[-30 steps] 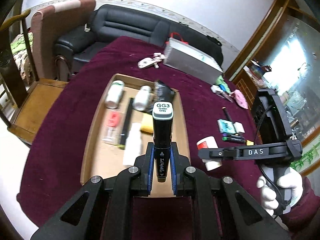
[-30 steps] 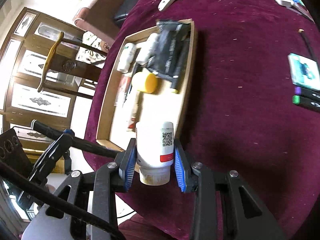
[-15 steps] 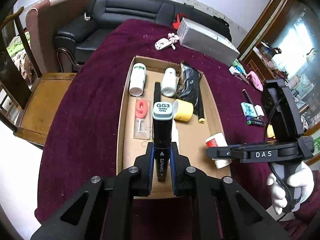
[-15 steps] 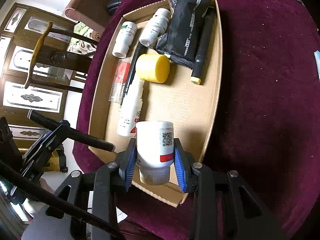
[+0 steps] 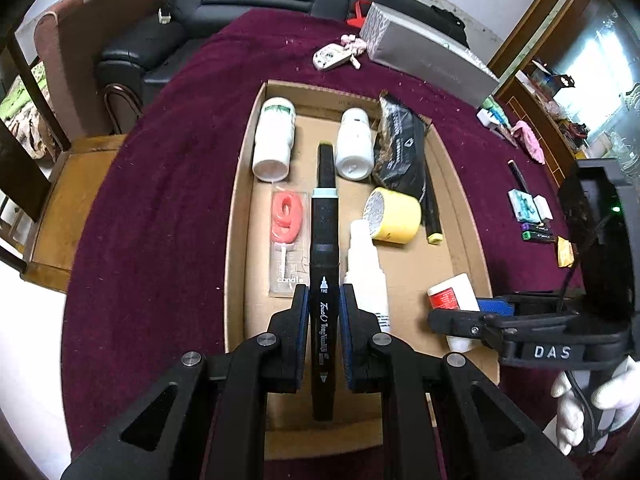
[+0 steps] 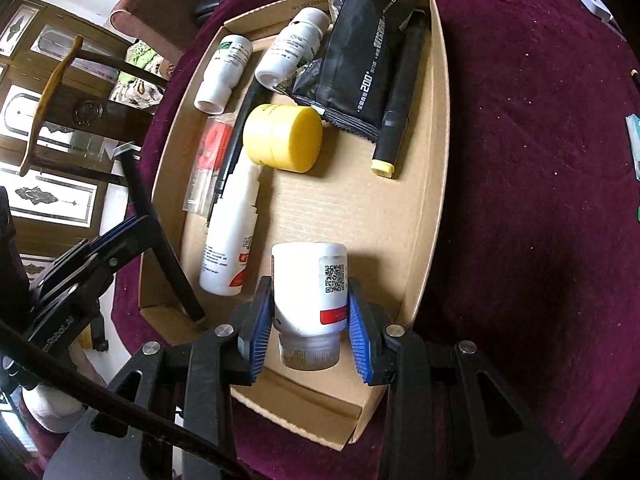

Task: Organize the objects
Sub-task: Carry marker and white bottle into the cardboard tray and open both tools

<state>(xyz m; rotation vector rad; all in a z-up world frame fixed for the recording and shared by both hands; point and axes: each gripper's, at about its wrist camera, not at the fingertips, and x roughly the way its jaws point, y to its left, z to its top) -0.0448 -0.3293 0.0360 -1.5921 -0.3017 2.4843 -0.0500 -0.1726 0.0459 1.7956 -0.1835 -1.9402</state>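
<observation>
A shallow cardboard tray (image 5: 460,200) lies on the maroon table and also shows in the right wrist view (image 6: 432,160). My left gripper (image 5: 324,304) stands over the tray's near left part around a black marker (image 5: 324,240) that lies flat; small gaps show between its pads and the marker. My right gripper (image 6: 308,308) is over the tray's near end with its pads slightly apart from a white bottle (image 6: 310,288) with a red label and QR code. The bottle (image 5: 452,300) and right gripper (image 5: 472,316) also appear in the left wrist view.
The tray holds two white bottles (image 5: 274,140), a black pouch (image 6: 360,52), a yellow jar (image 6: 286,138), a white spray bottle (image 6: 232,232), a packaged red candle (image 5: 286,220) and a yellow-capped marker (image 6: 396,100). A silver box (image 5: 424,56), keys and small items lie on the table beyond.
Both grippers came down into the tray. The marker went from upright to lying flat, and the jaws of both grippers have eased apart from the marker and the bottle.
</observation>
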